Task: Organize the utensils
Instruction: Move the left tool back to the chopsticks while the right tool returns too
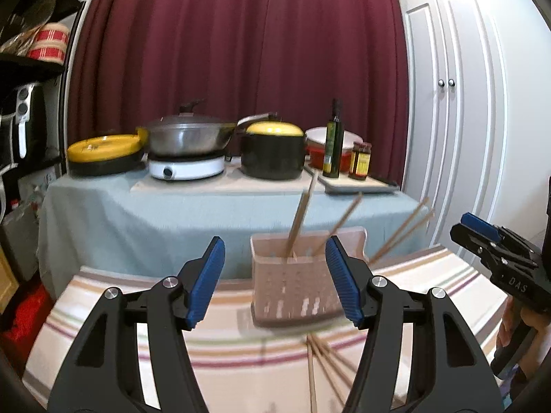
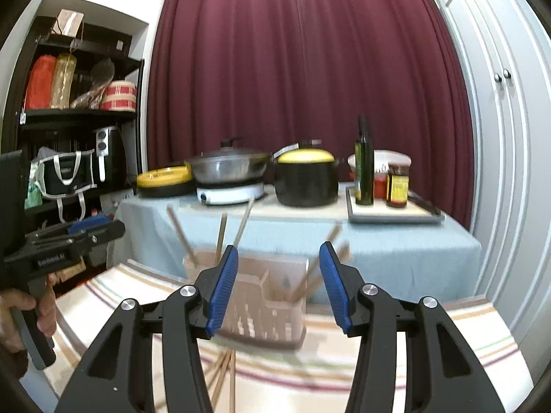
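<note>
Both grippers stand open and empty: the left gripper (image 1: 275, 280) has its blue pads spread wide with nothing between them, and the right gripper (image 2: 279, 287) shows the same wide gap in its own view. Each is held in a hand, the right hand (image 1: 516, 327) at the edge of the left wrist view and the left hand (image 2: 24, 313) at the edge of the right wrist view. Directly ahead of both grippers, on the striped tabletop (image 1: 120, 316), stands the utensil holder (image 1: 296, 289), a pale perforated plastic caddy with more than one compartment. Several wooden chopsticks already stand in it: some lean up out of the left compartment (image 2: 220, 237) and others lean toward the right side (image 1: 403, 237). Motion blur prevents an exact count. A further bundle of loose chopsticks (image 1: 320, 368) lies flat on the tabletop just in front of the holder, between the two grippers and partly hidden by them. Judged from this layout, the task is partly complete: a share of the chopsticks is sorted into the holder, while the loose bundle remains to be picked up and inserted. Behind, a second table with a blue cloth carries pots (image 1: 272, 151), a wok and bottles, none of them involved in the work.
</note>
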`<state>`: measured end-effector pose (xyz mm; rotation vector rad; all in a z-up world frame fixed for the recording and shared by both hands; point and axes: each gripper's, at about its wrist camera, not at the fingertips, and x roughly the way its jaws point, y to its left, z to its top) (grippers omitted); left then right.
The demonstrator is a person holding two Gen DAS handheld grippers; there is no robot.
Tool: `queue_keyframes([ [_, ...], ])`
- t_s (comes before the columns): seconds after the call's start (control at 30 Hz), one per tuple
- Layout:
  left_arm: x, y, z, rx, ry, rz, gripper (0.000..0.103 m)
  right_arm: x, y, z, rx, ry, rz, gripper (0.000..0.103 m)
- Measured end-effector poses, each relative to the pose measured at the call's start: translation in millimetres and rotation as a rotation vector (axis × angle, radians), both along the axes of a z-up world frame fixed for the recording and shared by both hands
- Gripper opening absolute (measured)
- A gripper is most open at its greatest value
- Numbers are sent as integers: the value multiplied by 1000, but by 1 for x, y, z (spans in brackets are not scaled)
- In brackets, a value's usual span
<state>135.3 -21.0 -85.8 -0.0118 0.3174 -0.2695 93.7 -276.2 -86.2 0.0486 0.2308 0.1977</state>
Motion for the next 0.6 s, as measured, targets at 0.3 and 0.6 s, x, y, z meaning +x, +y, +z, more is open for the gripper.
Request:
queue_keyframes([
  [0.3, -39, 7, -42, 9, 93, 40, 60, -34, -1, -42, -13, 82, -18, 49],
  [0.6, -71, 6, -87, 50, 189, 58, 60, -60, 9, -84, -55, 146, -8, 49],
])
